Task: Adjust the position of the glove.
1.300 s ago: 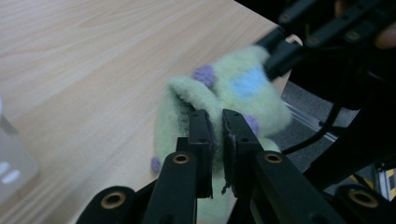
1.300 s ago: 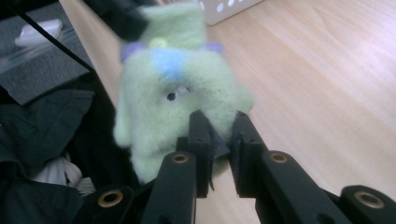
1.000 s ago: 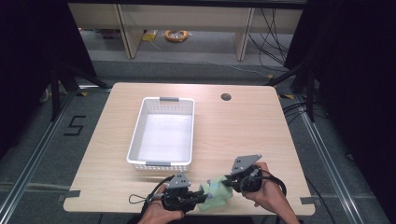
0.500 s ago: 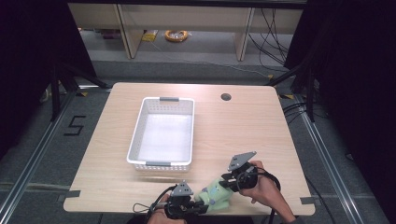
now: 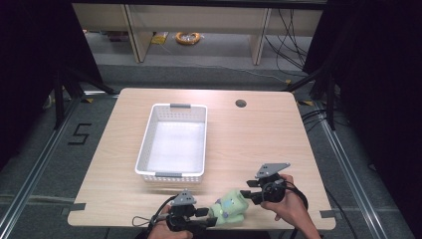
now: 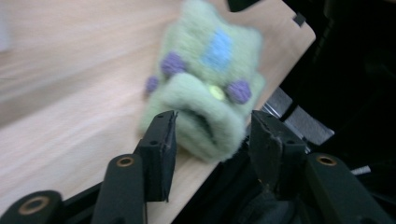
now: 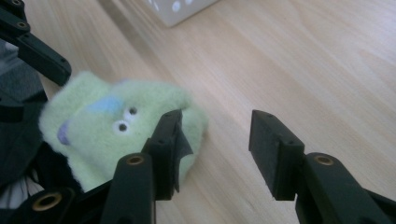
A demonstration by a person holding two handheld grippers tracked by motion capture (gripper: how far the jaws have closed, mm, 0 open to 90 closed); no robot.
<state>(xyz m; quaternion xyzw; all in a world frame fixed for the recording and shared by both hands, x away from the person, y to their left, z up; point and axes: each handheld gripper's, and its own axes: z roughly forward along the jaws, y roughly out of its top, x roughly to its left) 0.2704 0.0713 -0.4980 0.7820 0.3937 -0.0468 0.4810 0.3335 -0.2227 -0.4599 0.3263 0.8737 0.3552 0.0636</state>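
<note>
Green felt monster toy (image 5: 230,209) lying on the wooden surface (image 5: 259,139) at its near edge, long axis running between left tongs (image 5: 208,217) and right tongs (image 5: 247,194), both just opening to a half gape. Left pair straddling one end without pressing, right pair just beside the other. Beyond, white perforated plastic basket (image 5: 144,159), nothing inside, well apart.

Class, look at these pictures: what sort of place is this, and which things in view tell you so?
Probably a lab or recording workspace, not a home: a bare wooden table ringed by dark curtains, loose cables on the floor behind, and tape marks on the floor beside it.
</note>
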